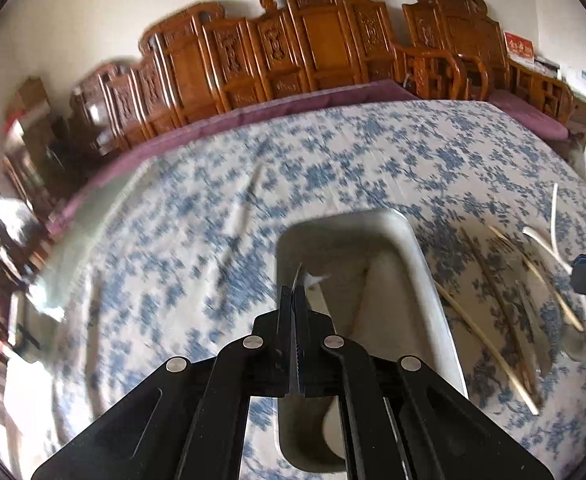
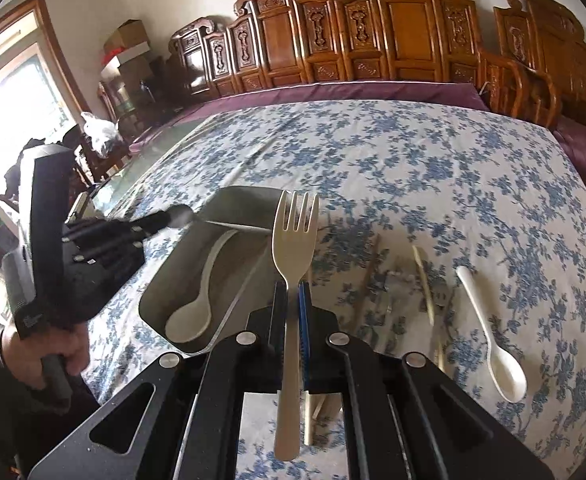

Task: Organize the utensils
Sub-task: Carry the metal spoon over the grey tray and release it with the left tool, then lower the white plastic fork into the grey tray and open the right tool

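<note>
My right gripper [image 2: 292,296] is shut on a pale metal fork [image 2: 294,240], tines pointing away, held just right of the grey rectangular tray [image 2: 161,276]. A white spoon [image 2: 197,300] lies inside the tray. My left gripper [image 1: 294,300] is shut on a thin shiny utensil [image 1: 299,276] over the tray [image 1: 425,280]. In the right wrist view the left gripper [image 2: 181,216] holds that metal utensil above the tray's far left rim. Another white spoon [image 2: 493,336] and chopsticks [image 2: 425,284] lie on the blue floral tablecloth right of the tray.
Chopsticks [image 1: 489,344], a white spoon [image 1: 545,244] and other cutlery lie right of the tray in the left wrist view. Carved wooden chairs [image 2: 373,32] line the table's far edge. A window and boxes stand at the left.
</note>
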`<action>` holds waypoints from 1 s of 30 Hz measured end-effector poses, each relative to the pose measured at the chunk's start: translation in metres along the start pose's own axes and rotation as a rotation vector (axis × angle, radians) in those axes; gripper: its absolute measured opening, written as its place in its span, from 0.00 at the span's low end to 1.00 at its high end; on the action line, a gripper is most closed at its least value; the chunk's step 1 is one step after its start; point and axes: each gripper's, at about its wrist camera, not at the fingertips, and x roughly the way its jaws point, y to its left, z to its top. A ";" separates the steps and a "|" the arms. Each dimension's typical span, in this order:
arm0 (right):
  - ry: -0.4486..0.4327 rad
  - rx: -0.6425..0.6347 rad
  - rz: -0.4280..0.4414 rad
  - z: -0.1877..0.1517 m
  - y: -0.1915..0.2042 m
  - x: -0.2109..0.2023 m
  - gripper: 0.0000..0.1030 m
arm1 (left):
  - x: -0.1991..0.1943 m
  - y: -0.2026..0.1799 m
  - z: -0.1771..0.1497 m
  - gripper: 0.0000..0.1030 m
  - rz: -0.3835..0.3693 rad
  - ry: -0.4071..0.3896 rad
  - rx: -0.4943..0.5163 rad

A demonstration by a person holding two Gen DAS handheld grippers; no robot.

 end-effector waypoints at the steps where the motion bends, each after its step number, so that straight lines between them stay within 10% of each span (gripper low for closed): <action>1: 0.001 -0.005 0.004 0.001 0.004 0.002 0.07 | 0.003 0.002 -0.001 0.01 -0.041 0.028 -0.021; 11: 0.014 -0.032 0.042 0.015 0.031 0.022 0.07 | -0.005 0.008 -0.013 0.14 -0.174 0.050 -0.055; 30: 0.072 -0.010 0.101 0.039 0.075 0.096 0.07 | -0.021 0.080 -0.016 0.30 -0.159 0.011 -0.182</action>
